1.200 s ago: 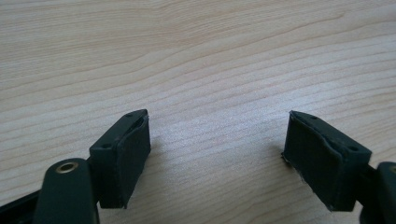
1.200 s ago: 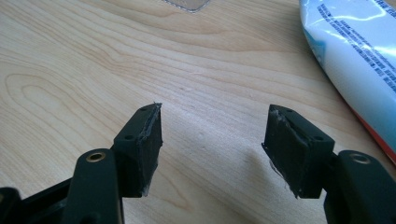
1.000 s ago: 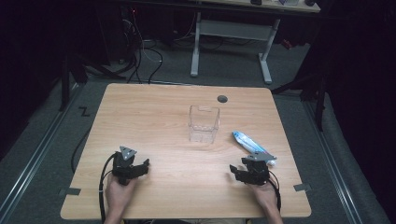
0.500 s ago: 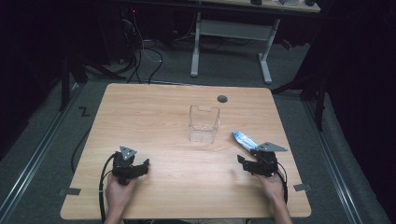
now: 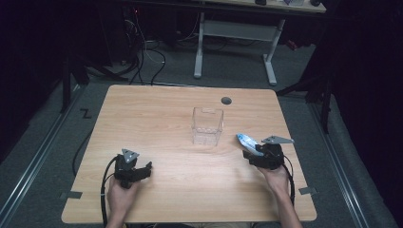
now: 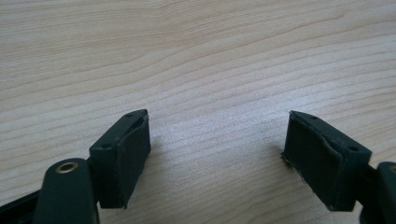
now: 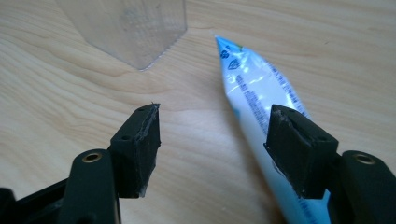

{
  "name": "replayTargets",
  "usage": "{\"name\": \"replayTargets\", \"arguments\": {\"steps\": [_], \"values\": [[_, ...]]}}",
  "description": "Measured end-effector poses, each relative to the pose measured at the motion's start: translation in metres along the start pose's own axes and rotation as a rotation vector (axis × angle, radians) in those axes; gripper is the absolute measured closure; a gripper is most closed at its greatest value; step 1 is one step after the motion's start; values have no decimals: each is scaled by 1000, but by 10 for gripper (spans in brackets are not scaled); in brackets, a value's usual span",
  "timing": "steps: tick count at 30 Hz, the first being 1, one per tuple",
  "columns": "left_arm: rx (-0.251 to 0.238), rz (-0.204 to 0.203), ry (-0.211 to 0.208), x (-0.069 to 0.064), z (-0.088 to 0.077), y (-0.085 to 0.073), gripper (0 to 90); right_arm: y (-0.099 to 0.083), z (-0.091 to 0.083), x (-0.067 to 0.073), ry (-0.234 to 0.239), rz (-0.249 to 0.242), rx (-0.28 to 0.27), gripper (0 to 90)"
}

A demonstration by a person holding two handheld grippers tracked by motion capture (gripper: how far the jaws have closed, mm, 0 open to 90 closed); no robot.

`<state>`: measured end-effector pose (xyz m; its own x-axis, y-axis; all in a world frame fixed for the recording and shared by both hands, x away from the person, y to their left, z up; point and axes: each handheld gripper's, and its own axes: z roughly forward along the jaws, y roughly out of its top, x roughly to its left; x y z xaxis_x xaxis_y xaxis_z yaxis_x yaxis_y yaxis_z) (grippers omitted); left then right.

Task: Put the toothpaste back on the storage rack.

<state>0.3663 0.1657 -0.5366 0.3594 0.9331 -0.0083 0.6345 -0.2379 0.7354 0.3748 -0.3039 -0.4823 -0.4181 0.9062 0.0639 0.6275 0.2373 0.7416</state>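
Observation:
A white and blue plastic pouch [image 5: 246, 140] lies flat on the wooden table [image 5: 157, 109], to the right of a clear empty plastic container [image 5: 207, 126]. My right gripper [image 5: 249, 155] hovers open over the pouch's near end. In the right gripper view the pouch [image 7: 254, 88] runs under the right jaw, bare wood shows between the jaws of the right gripper [image 7: 215, 140], and nothing is gripped. The container's corner [image 7: 130, 28] stands ahead to the left. My left gripper [image 5: 146, 168] rests open at the front left, low over the tabletop, and the left gripper [image 6: 217, 149] holds nothing.
A round cable hole [image 5: 226, 100] sits near the table's far edge. Behind the table stand a white desk frame [image 5: 237, 33] and loose cables [image 5: 142, 52] on the dark floor. Bare wood lies between the two hands.
My right gripper has moved forward and slightly up, from the front right edge onto the pouch's near end. The left gripper, pouch and container have stayed put.

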Motion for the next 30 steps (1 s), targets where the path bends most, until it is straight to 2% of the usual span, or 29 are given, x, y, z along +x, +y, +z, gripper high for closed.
{"name": "replayTargets", "arguments": {"steps": [3,14,20,24,30], "values": [[0,0,0,0,0,0,230,9,6,-1,-42,-40,28,358],[0,0,0,0,0,0,230,22,18,-9,-65,-42,39,395],[0,0,0,0,0,0,230,29,30,-11,-78,-76,85,409],[0,0,0,0,0,0,230,35,41,-9,-104,-102,143,422],[0,-1,-1,0,0,0,230,41,46,-7,-133,-108,160,436]]}}
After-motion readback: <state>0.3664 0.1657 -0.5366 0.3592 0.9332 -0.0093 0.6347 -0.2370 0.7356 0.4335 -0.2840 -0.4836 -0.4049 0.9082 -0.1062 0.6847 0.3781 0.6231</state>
